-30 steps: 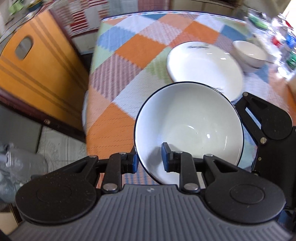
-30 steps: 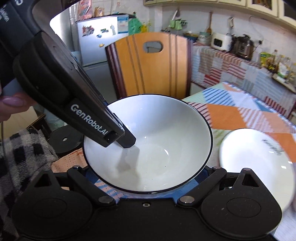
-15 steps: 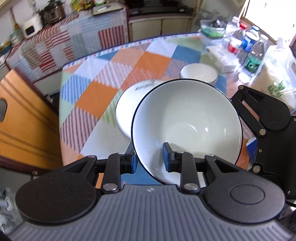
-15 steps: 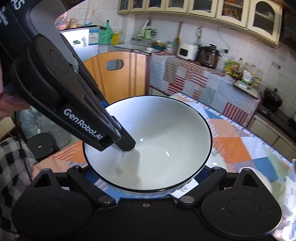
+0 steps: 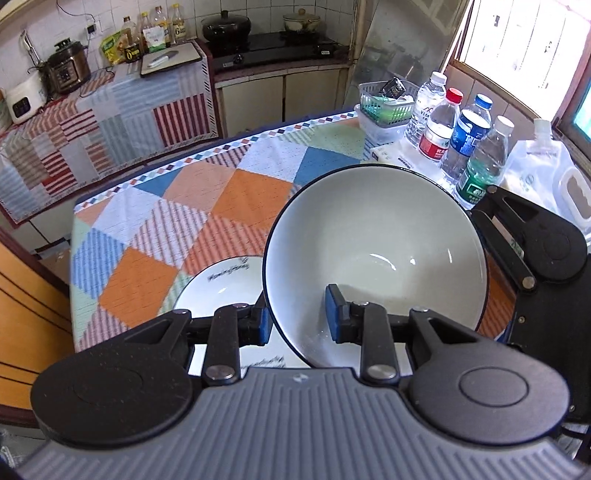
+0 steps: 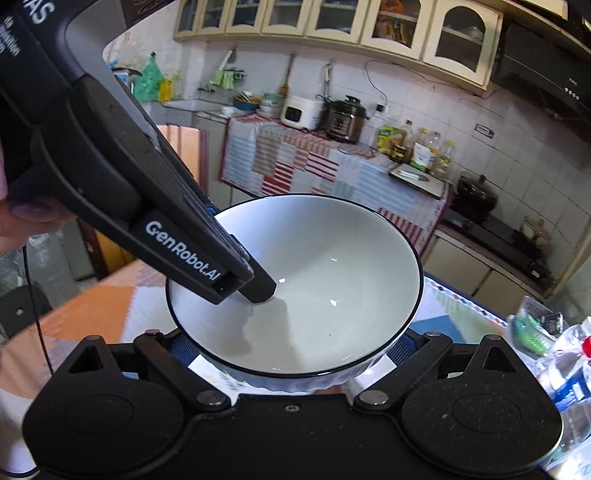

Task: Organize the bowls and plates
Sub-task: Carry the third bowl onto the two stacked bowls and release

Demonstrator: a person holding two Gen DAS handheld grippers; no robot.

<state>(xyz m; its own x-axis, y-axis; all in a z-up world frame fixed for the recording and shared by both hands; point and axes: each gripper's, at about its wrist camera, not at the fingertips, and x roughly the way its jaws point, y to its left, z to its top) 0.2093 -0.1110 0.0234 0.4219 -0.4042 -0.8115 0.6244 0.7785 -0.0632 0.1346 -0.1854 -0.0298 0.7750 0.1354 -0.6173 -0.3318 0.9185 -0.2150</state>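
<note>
overhead, both tools clamped on a white bowl (image 5: 373, 251) above a checked tablecloth (image 5: 207, 206), kitchen counter (image 5: 110, 107) behind

White-tiled kitchen walls (image 6: 424, 107), cream arched cabinets (image 6: 369, 26) overhead, a bright window (image 5: 517, 40) (glare-washed) beside the patchwork-clothed table (image 5: 207, 206).

Checkered bench (image 5: 192, 206): bore white plate (image 5: 225, 284) at lower centre, water bottles (image 5: 458, 136) and green basket (image 5: 384, 99) at upper right.

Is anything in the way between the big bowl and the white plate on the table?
Nothing visible. The big bowl hangs in the air, held by both grippers, and the white plate lies just below and beside it with only bare tablecloth around.
</note>
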